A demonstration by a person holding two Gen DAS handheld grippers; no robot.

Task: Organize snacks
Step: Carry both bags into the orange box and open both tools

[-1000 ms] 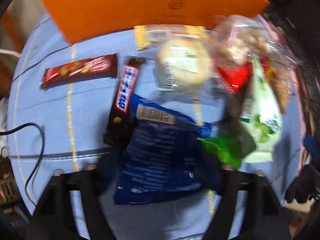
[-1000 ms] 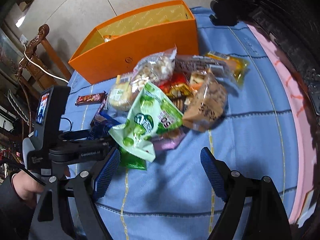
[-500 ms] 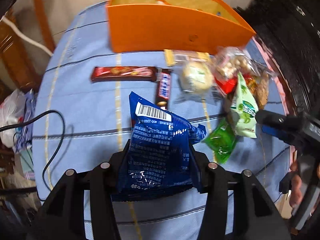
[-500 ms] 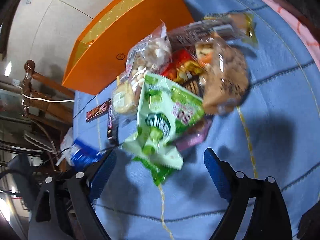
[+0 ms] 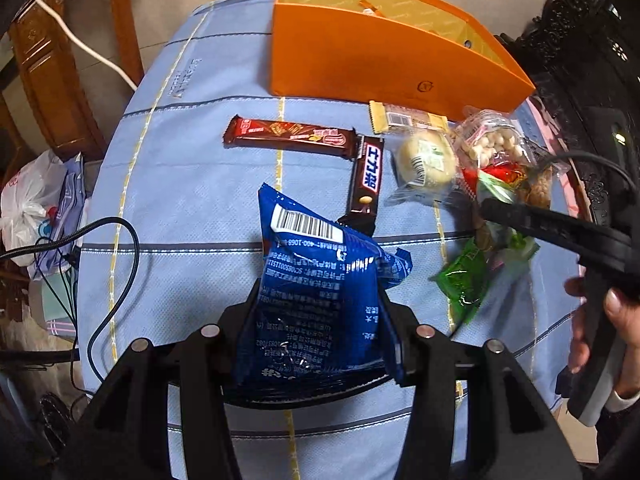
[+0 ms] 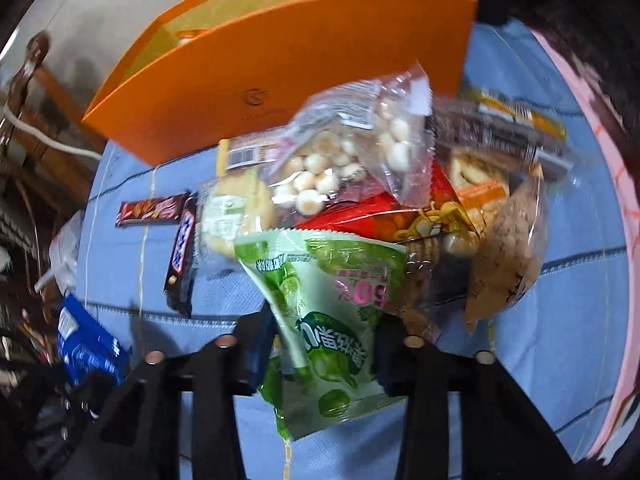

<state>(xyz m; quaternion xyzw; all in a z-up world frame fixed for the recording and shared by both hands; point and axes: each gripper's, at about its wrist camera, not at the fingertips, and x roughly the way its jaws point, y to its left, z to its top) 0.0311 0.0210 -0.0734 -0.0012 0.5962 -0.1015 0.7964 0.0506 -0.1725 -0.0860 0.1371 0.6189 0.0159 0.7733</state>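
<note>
My left gripper [image 5: 318,320] is shut on a blue snack bag [image 5: 316,280] and holds it above the blue tablecloth [image 5: 192,184]. The bag also shows at the left of the right wrist view [image 6: 86,344]. My right gripper [image 6: 324,336] is shut on a green-and-white candy bag [image 6: 328,300] at the near edge of the snack pile. An open orange box [image 5: 384,52] stands at the back of the table and also shows in the right wrist view [image 6: 288,56].
Two chocolate bars [image 5: 288,136] [image 5: 366,176] lie left of the pile. A round bun [image 5: 426,160], a clear bag of white balls [image 6: 352,148], a red packet [image 6: 400,216] and a brown bag [image 6: 508,248] are heaped together. A small green packet [image 5: 464,280] lies nearby. A black cable [image 5: 108,272] hangs at the left.
My left gripper has lifted the blue bag and pulled back from the pile. My right gripper has moved in and closed on the green-and-white candy bag.
</note>
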